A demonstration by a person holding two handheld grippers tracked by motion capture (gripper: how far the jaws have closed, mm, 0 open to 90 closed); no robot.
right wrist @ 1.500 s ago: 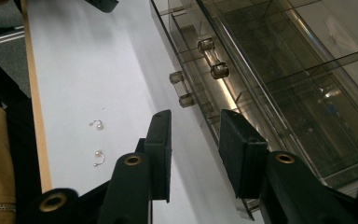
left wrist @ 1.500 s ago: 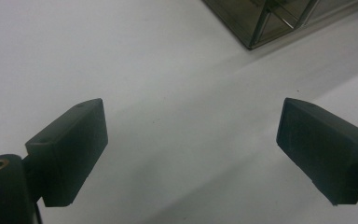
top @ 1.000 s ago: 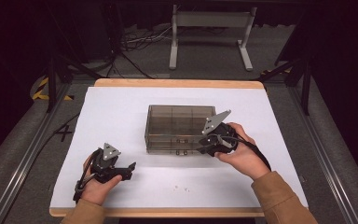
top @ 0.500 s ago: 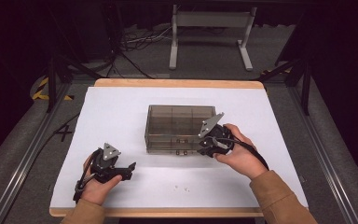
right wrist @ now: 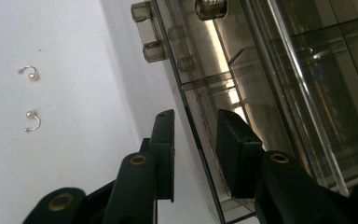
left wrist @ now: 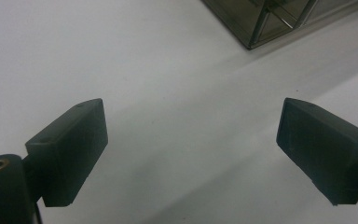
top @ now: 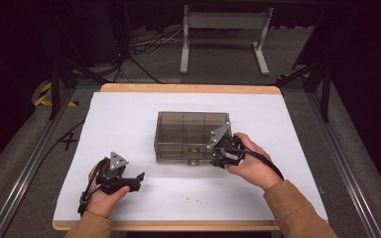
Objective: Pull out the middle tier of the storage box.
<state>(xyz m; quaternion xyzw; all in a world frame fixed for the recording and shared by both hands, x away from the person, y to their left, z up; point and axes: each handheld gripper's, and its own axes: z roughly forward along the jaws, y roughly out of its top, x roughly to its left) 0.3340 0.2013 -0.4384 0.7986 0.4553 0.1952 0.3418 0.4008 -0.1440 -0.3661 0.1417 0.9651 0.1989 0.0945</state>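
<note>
A smoky clear plastic box (top: 191,134) with inner dividers stands closed in the middle of the white table cover. My right gripper (top: 217,157) is at its front right corner. In the right gripper view the box's (right wrist: 270,84) thin front edge runs between the two jaws of the right gripper (right wrist: 193,140), which stand narrowly apart with slim gaps on both sides. Two small pearl earrings (right wrist: 29,72) (right wrist: 31,120) lie on the cover beside it. My left gripper (top: 138,179) rests at the front left, open wide; between the jaws of the left gripper (left wrist: 191,154) is bare cover, and the box corner (left wrist: 270,18) lies far ahead.
The white cover (top: 129,119) lies on a wooden table with its edge (top: 188,88) at the back. The tiny earrings (top: 192,200) lie near the front edge, between my two hands. A metal stand (top: 223,29) and cables are on the floor beyond.
My right gripper has slid left and slightly down along the box's front, bringing its jaws around the front edge. The left gripper has stayed still.
</note>
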